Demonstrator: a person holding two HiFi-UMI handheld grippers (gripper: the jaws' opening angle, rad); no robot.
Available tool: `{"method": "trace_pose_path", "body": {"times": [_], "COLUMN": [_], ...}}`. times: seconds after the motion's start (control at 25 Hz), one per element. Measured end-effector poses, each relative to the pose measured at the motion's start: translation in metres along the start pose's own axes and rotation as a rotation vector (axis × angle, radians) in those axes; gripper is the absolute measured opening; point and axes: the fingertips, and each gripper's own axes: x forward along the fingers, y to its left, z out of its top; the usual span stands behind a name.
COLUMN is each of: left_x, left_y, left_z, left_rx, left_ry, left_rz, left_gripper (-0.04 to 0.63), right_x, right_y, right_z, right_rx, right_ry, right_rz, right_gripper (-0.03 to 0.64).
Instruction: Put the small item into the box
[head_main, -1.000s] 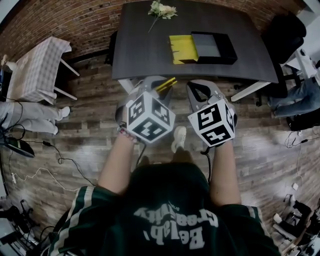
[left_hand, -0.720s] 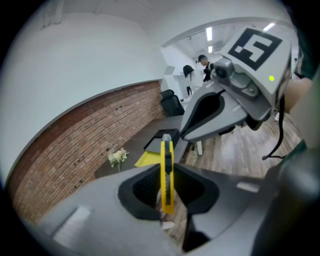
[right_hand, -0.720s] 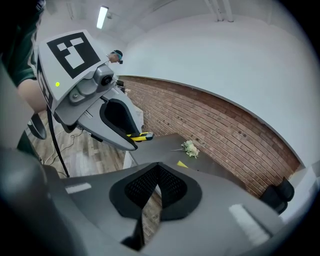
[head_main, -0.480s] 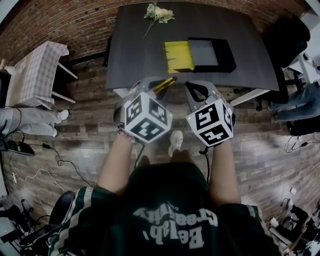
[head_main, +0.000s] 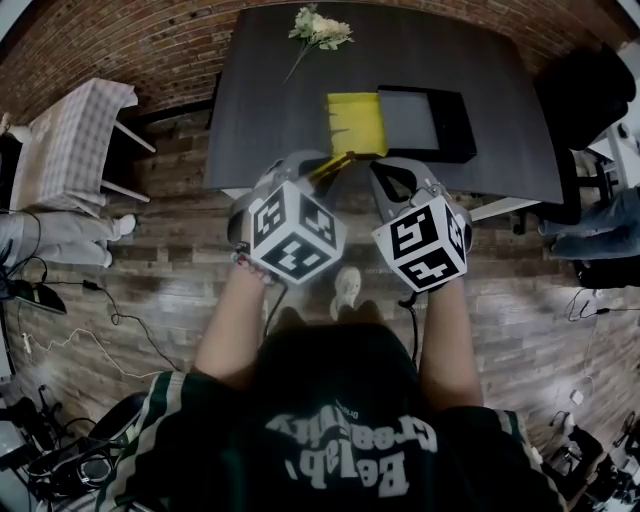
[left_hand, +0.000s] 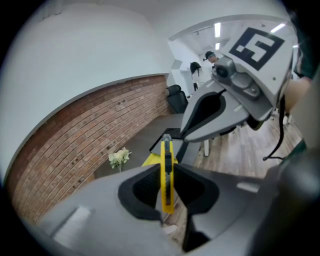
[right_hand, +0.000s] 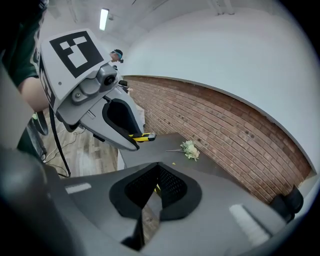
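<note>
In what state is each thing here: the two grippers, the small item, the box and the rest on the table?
Left gripper: shut on the item.
Item: yellow, held on edge between the jaws, not yet in the box.
Right gripper: shut, empty.
Box: open on the table, looks empty.
Yellow piece: flat on the table, against the box.
Flower: lying on the table.

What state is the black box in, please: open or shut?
Open: the black box shows its grey inside from above, with no lid over it.

small item (left_hand: 166, 175): yellow plastic | table (head_main: 260, 110): matt | wall (head_main: 120, 40): rough brick
</note>
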Motion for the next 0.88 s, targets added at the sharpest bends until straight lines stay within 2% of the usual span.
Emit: {"method": "trace_pose_path", "body": {"times": [0.44, 0.88], "left_x": [0.054, 0.080], "left_y": [0.023, 0.029], "left_z": [0.021, 0.035], "left_rx": [-0.032, -0.043], "left_ry": [0.030, 0.044], "left_rz": [0.013, 0.029], "left_gripper": [0.071, 0.071], "right_x": [0.031, 0.041], "right_y": [-0.052, -0.076], "right_z": [-0.015, -0.028], "right_rx": [-0.017, -0.035], "right_ry": [-0.006, -0.017], "right_rz": [0.044, 0.068], "right_gripper": [0.006, 0.006]}}
